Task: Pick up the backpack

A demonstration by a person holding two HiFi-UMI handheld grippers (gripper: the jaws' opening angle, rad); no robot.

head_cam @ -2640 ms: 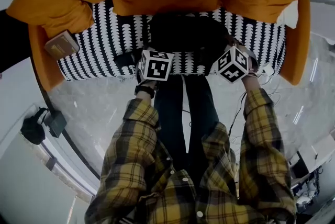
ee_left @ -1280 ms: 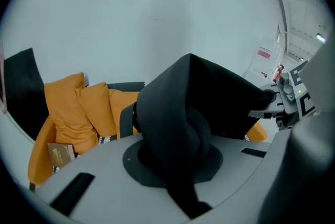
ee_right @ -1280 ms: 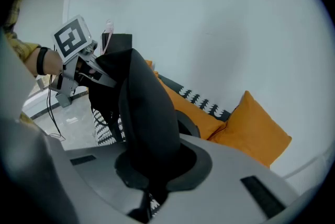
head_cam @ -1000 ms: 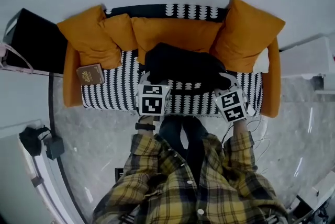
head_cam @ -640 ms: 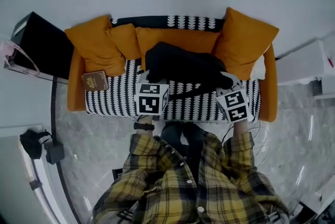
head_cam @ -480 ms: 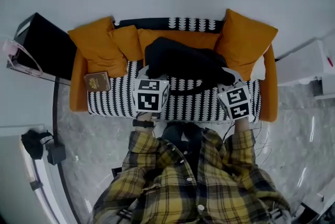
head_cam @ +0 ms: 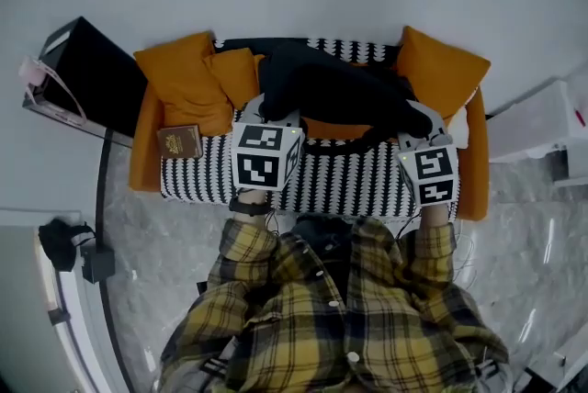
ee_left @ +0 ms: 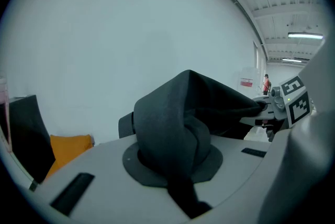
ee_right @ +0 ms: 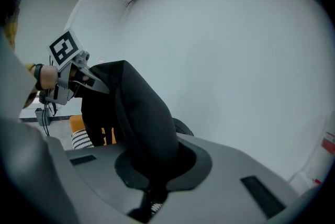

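The black backpack (head_cam: pixel 335 88) hangs in the air above the sofa, stretched between my two grippers. My left gripper (head_cam: pixel 266 114) is shut on a fold of its black fabric (ee_left: pixel 172 129) at the bag's left end. At the right end my right gripper (head_cam: pixel 418 127) is shut on another bunch of the fabric (ee_right: pixel 141 123). A strap (head_cam: pixel 354 146) sags below the bag. In the left gripper view the right gripper (ee_left: pixel 285 105) shows beyond the bag; in the right gripper view the left gripper (ee_right: pixel 68 68) shows the same way.
Under the bag stands an orange sofa (head_cam: pixel 142 166) with a black-and-white patterned seat (head_cam: pixel 340 180) and orange cushions (head_cam: pixel 188 84). A brown book (head_cam: pixel 179 141) lies on its left end. A black box (head_cam: pixel 92 74) stands to the left, and a white wall rises behind.
Both grippers have risen with the backpack. It has come off the sofa seat and now hangs in front of the back cushions, higher in the head view.
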